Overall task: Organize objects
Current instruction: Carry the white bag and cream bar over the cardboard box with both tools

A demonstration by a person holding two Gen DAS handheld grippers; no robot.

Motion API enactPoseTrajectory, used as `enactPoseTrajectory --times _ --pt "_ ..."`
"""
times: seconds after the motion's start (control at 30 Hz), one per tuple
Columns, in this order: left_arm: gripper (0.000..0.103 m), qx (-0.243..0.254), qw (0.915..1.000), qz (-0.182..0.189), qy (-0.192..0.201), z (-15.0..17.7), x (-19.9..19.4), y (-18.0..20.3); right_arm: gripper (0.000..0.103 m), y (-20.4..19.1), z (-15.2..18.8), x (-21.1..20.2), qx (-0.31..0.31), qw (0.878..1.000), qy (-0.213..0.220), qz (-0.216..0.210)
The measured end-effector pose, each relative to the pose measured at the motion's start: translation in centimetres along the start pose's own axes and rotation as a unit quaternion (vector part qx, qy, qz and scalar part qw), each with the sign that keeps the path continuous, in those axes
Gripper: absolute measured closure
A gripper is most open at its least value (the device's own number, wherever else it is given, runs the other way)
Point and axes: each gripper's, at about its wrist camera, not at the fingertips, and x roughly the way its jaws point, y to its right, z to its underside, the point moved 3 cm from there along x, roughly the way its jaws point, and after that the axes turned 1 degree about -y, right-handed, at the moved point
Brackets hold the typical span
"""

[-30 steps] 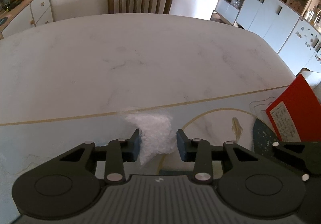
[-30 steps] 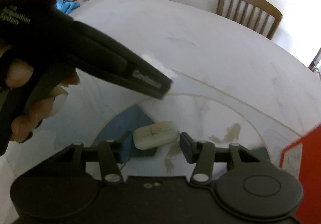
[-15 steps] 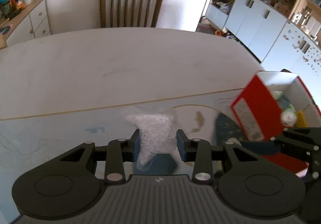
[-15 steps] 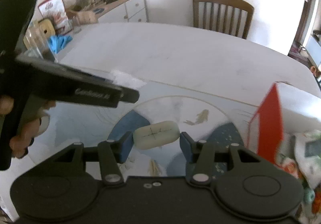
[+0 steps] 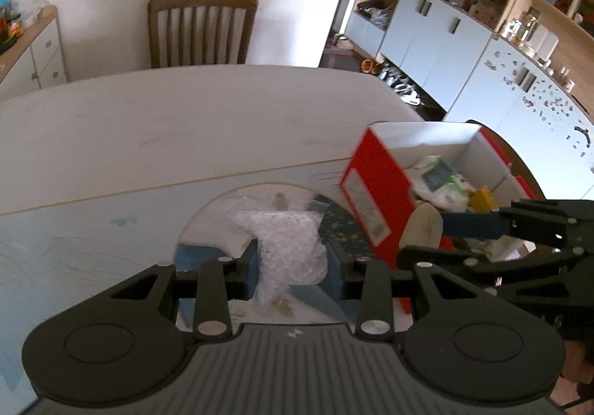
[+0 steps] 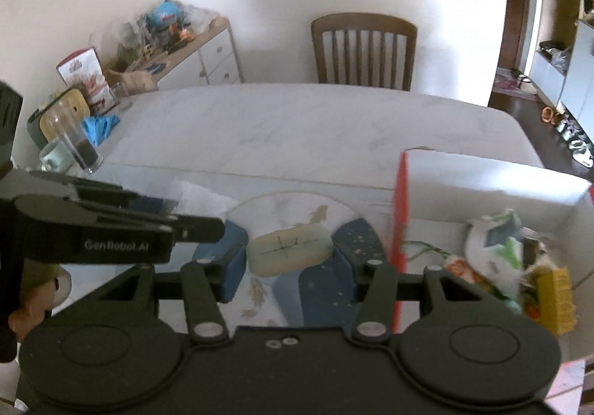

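**Two grippers, each carrying a thing beside the red box**

Two items are held above the table. The left gripper [image 5: 290, 262] has its blue pads pressed on a clear bag of white granules [image 5: 286, 240], which hangs between them to the left of the red box [image 5: 375, 184]. The right gripper [image 6: 289, 259] clamps a pale oval soap-like block [image 6: 289, 248] marked with a thin cross, just left of the box's red wall. The box stands open, white inside, with packets and a yellow piece lying in it. Past the box, the white marble table [image 5: 185, 125] stretches to a wooden chair [image 5: 202, 28] at its far edge.
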Motion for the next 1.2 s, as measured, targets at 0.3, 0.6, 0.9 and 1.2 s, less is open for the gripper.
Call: enactPoseTrajectory --times 0.3,0.6,0.9,1.2 --pt "0.067 0.031 0.9993 0.019 0.005 -0.1 0.0 6.9 0.053 4.1 1.3 -4.0 0.019 0.999 0.023 0.015" --pt "0.066 0.06 0.9979 0.025 0.003 -0.5 1.9 13.2 0.053 9.4 3.2 -5.9 0.037 0.999 0.024 0.03" --pt "0.066 0.083 0.9963 0.022 -0.004 -1.3 4.8 18.1 0.053 14.6 4.5 -6.9 0.049 0.998 0.023 0.041" --pt "0.066 0.101 0.9946 0.01 -0.02 -1.6 8.3 21.3 0.053 18.8 5.6 -6.1 0.044 0.997 0.011 0.065"
